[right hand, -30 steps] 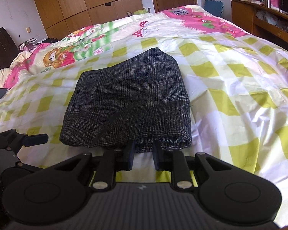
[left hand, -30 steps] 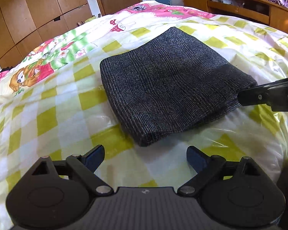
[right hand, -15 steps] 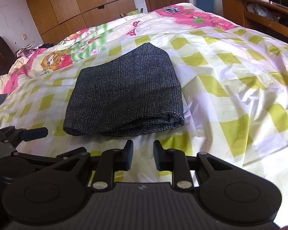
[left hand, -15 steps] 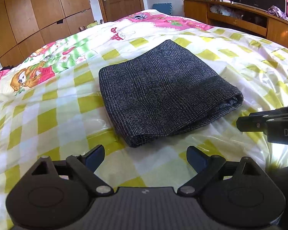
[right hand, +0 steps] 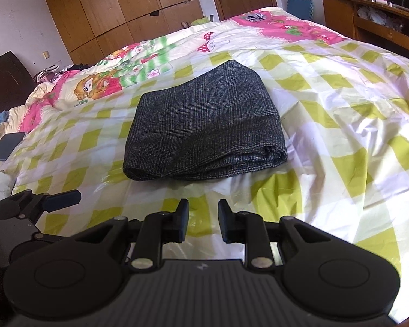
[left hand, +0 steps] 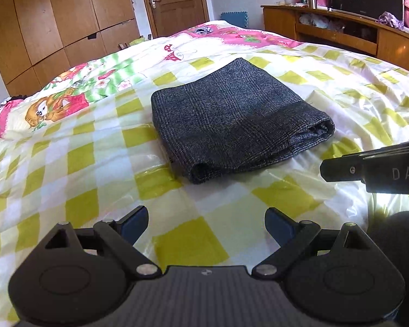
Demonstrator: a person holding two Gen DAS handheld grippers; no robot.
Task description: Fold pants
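While one folded pants (left hand: pixel 237 120) bundle lies far off, two grippers hover near: left gripper (left hand: pixel 206 224) wide apart and empty, right gripper (right hand: pixel 203 218) narrowly parted, gripping nothing.

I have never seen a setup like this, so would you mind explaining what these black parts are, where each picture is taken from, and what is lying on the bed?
Gladly. A person holds a two-finger tool in each hand, with a camera on each looking along its fingers. One picture comes from the left gripper, whose fingers stand wide apart; the other from the right gripper, whose fingers stand closer, with a gap. Neither holds anything. On the checked bedspread lie the dark grey pants, folded into a compact bundle, with both grippers short of it.
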